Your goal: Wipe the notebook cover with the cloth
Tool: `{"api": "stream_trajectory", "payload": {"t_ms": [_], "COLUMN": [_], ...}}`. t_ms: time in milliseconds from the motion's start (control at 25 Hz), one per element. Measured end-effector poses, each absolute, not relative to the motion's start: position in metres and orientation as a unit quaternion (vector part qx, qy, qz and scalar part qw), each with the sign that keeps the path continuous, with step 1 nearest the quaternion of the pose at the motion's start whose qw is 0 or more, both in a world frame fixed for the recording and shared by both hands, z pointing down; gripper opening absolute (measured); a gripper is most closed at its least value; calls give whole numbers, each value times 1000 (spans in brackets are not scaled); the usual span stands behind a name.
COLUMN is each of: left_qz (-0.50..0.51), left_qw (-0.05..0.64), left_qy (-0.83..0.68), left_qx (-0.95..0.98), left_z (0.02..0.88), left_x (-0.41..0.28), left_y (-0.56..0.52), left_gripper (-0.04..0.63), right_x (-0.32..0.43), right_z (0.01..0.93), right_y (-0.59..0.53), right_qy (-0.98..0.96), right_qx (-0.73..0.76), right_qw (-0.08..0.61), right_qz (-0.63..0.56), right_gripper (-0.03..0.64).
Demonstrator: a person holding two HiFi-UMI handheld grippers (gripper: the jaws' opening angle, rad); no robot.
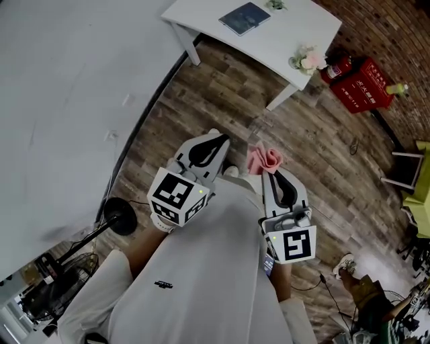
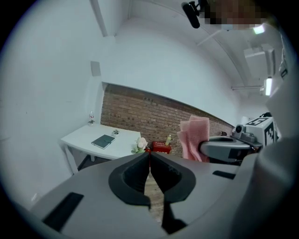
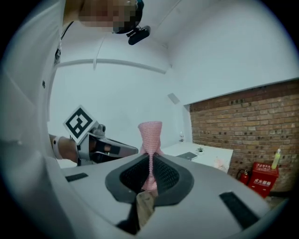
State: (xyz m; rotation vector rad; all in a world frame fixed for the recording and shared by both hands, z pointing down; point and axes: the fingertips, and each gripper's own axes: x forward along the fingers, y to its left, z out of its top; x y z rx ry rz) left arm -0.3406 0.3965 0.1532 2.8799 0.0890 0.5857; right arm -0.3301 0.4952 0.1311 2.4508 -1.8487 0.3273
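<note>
Dark notebook point(image 1: 244, 17) flat on table point(image 1: 295, 33); crumpled pink cloth point(image 1: 264, 159) in right tool point(image 1: 271, 173)

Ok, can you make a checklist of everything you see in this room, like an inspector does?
Surface: white table, away from the person, mostly bare.
Job's things: dark notebook lies closed on the table; pink cloth is up in the air, not at the table.
Clutter: flowers at the table's edge; small plant near the notebook.
Grippers: left tool shut, nothing in it; right tool shut on the cloth.
Cables: thin wire on the wood floor.
Surroundings: brick wall, red box beside it.
</note>
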Motion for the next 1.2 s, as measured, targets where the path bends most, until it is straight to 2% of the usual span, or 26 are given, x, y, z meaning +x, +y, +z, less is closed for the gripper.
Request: {"api": "stream_trajectory", "payload": {"t_ms": [200, 760, 1200], "left_qz": [202, 195, 202], "left_qw": [98, 143, 159], "left_qy": [25, -1, 2], "left_qx": [974, 970, 966], "left_z": [159, 161, 160], "left_x": [-329, -219, -122], "left_y": [385, 270, 144], "left_gripper": [25, 24, 25], "right_x": [-322, -198, -69], "right_z": [125, 129, 134], "right_y": [478, 363, 241], "right_qy": [-610, -611, -598], "right_qx": [785, 782, 787], "right_qw": [-4, 22, 95], "right_qz": [110, 121, 120], "right_gripper": [31, 31, 31]}}
